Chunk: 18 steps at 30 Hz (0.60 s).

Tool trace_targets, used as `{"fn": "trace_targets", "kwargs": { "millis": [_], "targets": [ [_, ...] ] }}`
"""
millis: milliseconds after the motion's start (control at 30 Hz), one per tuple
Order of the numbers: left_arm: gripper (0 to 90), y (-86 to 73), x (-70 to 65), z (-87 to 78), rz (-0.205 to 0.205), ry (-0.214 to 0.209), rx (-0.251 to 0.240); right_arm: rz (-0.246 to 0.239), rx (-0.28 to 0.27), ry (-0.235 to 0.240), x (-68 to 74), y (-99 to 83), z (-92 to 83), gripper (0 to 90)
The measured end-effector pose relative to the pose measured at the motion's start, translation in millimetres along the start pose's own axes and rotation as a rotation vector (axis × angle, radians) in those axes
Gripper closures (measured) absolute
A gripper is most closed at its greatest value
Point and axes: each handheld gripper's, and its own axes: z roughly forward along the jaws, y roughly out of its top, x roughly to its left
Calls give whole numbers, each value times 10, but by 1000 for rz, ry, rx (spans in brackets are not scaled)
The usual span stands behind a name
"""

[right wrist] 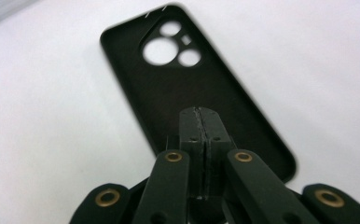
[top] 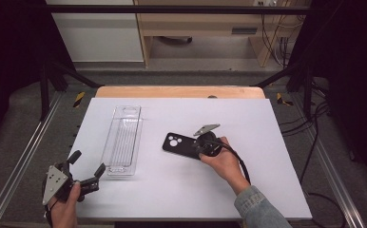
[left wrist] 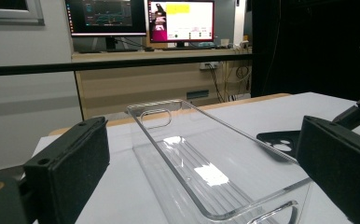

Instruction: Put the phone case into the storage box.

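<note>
Nearest the high camera, the left gripper waits with jaws apart just in front of the clear tray's near end. To the right of the tray, the right gripper rests, jaws pressed together and gripping nothing, on the black phone case, which lies flat on the white table. Judging by this, the case is being nudged or positioned; next, the jaws must part to take its edge for carrying to the tray.

High view overlooks table, gripper views low, close, sharing phone case
</note>
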Motion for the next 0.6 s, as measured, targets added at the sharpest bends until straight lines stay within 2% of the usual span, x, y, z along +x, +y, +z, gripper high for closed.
{"fn": "trace_targets", "kwargs": {
  "millis": [33, 200, 300, 333, 367, 400, 433, 500, 533, 600],
  "targets": [
    [20, 1, -1, -1, -1, 0, 0, 27, -22, -12, -27, 9, -57, 876],
    [20, 2, 1, -4, -4, 0, -2, 72, -42, -38, -81, 16, -155, 814],
    [21, -1, 2, -6, -10, -1, -1, 107, -51, -51, -103, 19, -212, 745],
    [20, -1, 1, -9, -12, -2, -2, 114, -56, -54, -104, 19, -228, 718],
    [20, -1, -1, -13, -15, -3, -4, 125, -60, -67, -97, 19, -254, 650],
    [20, -1, -1, -13, -15, -3, -4, 125, -60, -67, -97, 19, -254, 650],
    [20, -1, -1, -17, -16, -4, -4, 142, -56, -80, -82, 19, -266, 576],
    [20, 0, -1, -23, -15, -1, -3, 154, -63, -91, -72, 10, -275, 504],
    [21, 0, -1, -23, -15, -1, -3, 154, -63, -91, -72, 10, -275, 504],
    [20, 1, 1, -29, -17, 3, -2, 174, -63, -105, -65, 1, -277, 432]
  ]
}}
